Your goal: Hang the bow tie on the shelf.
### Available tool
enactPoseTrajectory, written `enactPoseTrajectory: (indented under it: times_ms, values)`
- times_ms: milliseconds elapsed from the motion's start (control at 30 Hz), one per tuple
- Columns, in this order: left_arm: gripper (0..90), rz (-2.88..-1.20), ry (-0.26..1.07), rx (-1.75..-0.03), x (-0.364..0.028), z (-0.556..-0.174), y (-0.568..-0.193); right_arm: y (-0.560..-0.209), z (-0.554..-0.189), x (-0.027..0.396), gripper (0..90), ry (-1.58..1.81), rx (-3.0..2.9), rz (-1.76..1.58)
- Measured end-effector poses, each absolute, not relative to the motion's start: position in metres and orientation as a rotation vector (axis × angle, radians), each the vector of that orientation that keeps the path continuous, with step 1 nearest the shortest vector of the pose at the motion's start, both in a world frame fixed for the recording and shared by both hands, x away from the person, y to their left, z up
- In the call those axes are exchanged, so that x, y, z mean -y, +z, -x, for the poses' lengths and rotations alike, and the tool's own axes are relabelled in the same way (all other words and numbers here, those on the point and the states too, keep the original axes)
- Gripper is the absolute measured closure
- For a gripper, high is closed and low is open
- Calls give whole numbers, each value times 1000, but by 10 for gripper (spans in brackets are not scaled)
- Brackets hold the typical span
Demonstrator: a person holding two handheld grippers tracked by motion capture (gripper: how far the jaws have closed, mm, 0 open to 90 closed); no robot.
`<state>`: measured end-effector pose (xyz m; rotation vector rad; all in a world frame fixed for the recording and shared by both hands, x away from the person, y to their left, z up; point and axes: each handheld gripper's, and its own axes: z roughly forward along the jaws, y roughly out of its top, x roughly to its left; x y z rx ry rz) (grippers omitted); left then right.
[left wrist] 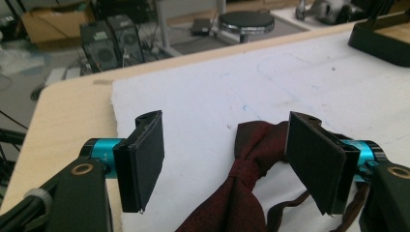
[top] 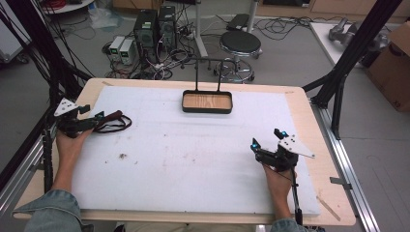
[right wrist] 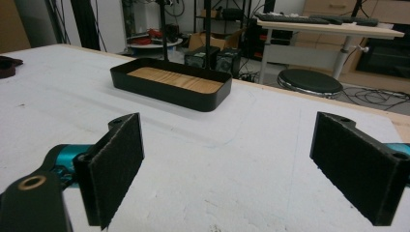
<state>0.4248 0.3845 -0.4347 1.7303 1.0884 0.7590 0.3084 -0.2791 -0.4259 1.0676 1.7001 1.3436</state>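
Up close, the left gripper (left wrist: 225, 164) gapes around a maroon bow tie (left wrist: 241, 179), gripping nothing; the right gripper (right wrist: 241, 174) gapes over bare mat.

A dark red bow tie (left wrist: 246, 169) with a thin dark strap (top: 118, 126) lies flat on the white mat at about nine o'clock on the table (top: 309, 125); a black tray (top: 207, 102) with a wooden floor and upright wire handle sits at twelve o'clock.
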Motion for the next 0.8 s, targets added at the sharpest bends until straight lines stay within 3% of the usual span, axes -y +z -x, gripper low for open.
enactPoseTrajectory:
  times_ms: [400,800]
  values:
    - [447,-1962,663,-1083,-373,-443,-439,-426,-308,279,110,1346,-1703,-1078]
    - [614,-2036,636,-1091,-369,-446,-441,-426,-309,279,110,1344,-1701,-1072]
